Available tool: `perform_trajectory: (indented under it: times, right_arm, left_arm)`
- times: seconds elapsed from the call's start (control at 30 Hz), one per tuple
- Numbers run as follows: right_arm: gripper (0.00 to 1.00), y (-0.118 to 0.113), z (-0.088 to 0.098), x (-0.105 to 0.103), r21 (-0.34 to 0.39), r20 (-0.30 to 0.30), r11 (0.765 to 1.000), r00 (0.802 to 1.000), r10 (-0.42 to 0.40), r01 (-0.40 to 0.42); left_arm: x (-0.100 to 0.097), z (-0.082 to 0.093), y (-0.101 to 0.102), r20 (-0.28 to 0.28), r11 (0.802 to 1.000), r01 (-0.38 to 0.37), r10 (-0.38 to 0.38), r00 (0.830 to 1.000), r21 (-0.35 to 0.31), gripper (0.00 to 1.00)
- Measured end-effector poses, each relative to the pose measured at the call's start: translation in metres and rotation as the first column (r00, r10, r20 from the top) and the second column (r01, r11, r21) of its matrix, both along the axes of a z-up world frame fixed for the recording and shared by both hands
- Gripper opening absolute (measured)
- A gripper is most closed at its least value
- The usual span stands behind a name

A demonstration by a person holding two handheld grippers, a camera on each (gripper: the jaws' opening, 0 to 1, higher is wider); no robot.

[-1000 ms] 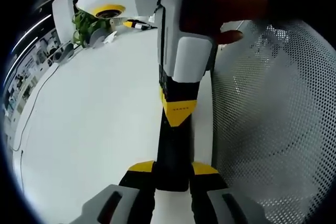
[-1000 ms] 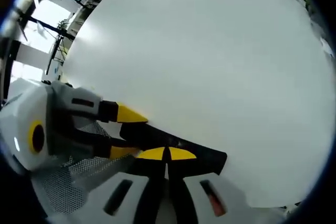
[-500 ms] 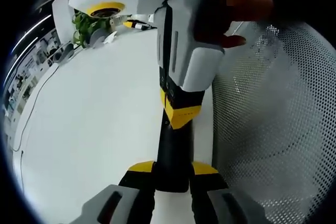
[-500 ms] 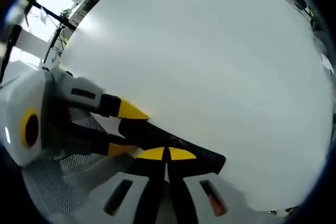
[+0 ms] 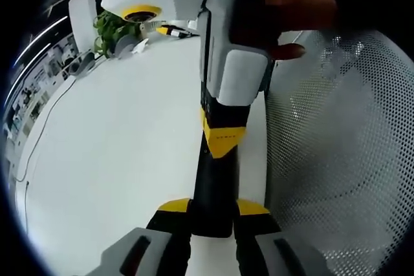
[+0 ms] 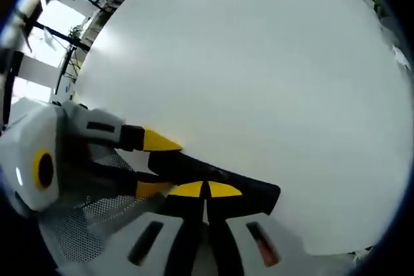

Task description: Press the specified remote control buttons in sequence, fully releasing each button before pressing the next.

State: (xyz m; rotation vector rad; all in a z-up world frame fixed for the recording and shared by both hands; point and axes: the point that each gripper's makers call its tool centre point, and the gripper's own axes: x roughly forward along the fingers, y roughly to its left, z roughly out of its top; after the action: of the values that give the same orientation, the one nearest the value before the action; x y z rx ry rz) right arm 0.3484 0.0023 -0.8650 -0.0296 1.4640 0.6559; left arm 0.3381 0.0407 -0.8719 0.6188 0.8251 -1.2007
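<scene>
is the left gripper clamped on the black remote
Yes, the left gripper has its yellow-tipped jaws shut on either side of the black remote.

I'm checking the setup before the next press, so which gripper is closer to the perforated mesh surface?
Left. The left gripper, clamping the remote's near end, sits beside the mesh surface. The right gripper, shut on the remote's upper face, is further along it, away from the mesh.

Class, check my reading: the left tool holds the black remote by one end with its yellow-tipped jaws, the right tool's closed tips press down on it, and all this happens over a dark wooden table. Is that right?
One detail is wrong: the table is plain white, not dark wood, as the right gripper view shows. The rest stands: the left tool grips the black remote by one end, and the right tool has its closed tips on it.
</scene>
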Motion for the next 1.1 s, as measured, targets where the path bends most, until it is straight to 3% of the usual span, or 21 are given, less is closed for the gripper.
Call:
perform_trajectory:
  times: [0.17,0.37,0.77,1.1]
  right_arm:
    - [0.0,-0.006,0.003,0.004,-0.005,0.01,0.999,0.999,-0.039,0.039]
    - [0.0,-0.007,0.006,0.0,0.022,-0.034,0.997,0.997,-0.072,0.073]
    - [0.0,-0.002,0.0,-0.012,0.003,-0.071,1.0,0.997,-0.015,0.015]
    - [0.0,-0.004,-0.006,-0.013,-0.056,-0.049,0.997,0.997,0.058,-0.061]
  left_arm:
    - [0.002,0.0,-0.001,0.003,1.0,-0.009,0.009,1.0,0.001,0.25]
    - [0.003,0.0,-0.002,0.007,1.0,-0.011,0.011,1.0,0.006,0.25]
    - [0.004,-0.001,-0.001,0.009,1.0,-0.014,0.014,1.0,-0.024,0.25]
    - [0.003,0.0,-0.002,0.012,0.999,-0.013,0.013,1.0,-0.043,0.26]
